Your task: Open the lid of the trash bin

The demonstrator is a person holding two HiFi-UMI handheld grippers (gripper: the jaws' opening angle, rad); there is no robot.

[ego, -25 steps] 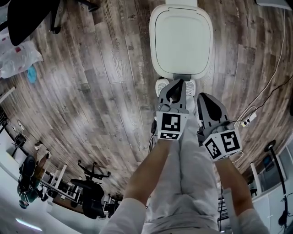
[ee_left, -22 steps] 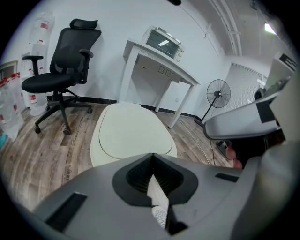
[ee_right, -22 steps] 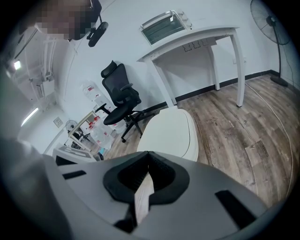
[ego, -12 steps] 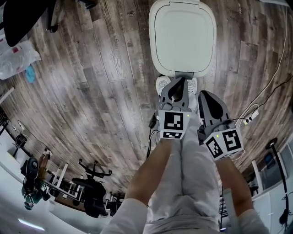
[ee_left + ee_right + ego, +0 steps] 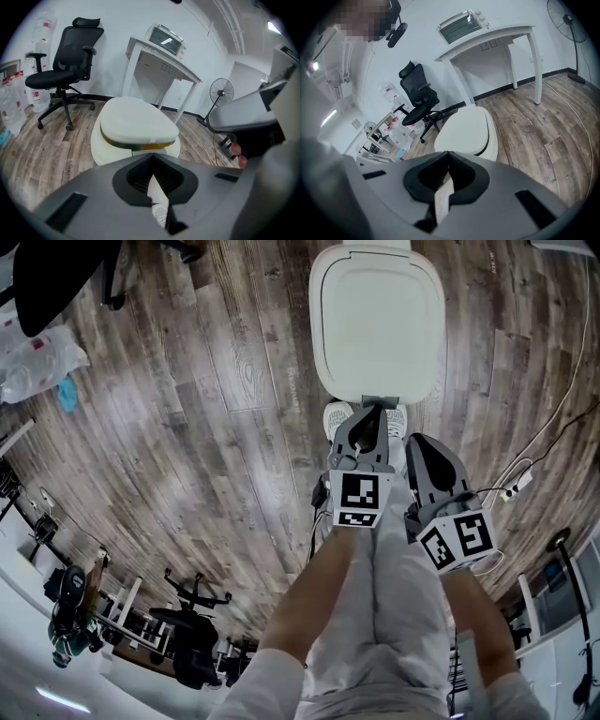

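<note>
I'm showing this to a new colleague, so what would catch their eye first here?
The white trash bin, lid closed, fills the top centre of the head view. Just below it, the left tool and right tool point toward it, both shut and empty. A black office chair stands behind the bin.

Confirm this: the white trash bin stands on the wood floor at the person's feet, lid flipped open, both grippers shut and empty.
Wrong on the lid: it lies flat and closed on the trash bin, as the head view shows. The bin does stand on the wood floor at the person's feet, and the left gripper and right gripper are shut and empty.
</note>
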